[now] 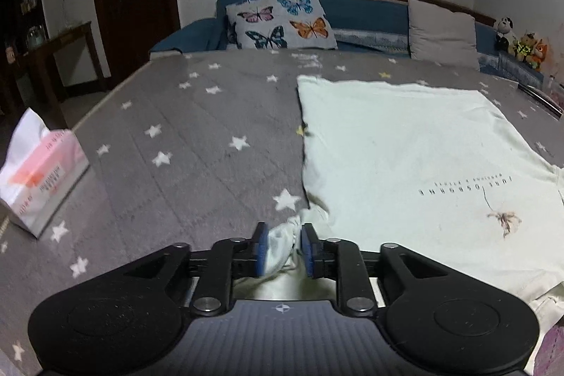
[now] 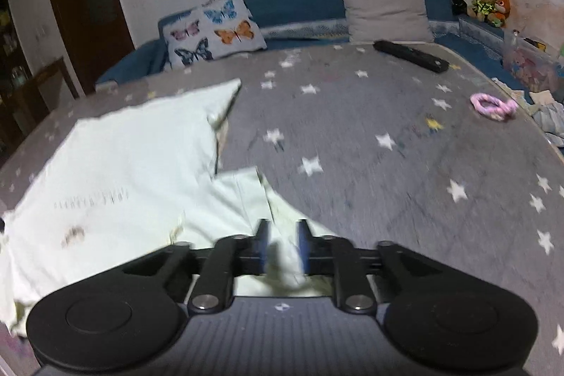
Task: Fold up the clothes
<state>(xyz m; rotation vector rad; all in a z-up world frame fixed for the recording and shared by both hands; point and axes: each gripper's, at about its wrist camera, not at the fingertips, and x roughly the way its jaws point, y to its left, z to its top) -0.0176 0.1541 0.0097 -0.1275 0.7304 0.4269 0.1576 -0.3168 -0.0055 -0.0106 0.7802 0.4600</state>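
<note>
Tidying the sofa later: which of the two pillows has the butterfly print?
The left pillow, nearer the door, carries coloured butterflies; the other pillow, to its right, is plain beige.

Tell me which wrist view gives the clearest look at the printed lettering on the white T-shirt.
The left wrist view. There the printed lettering on the white T-shirt is sharp enough to show separate upside-down characters, with a small brownish motif beside it. In the right wrist view the same lettering is only a faint, motion-blurred grey line.
</note>
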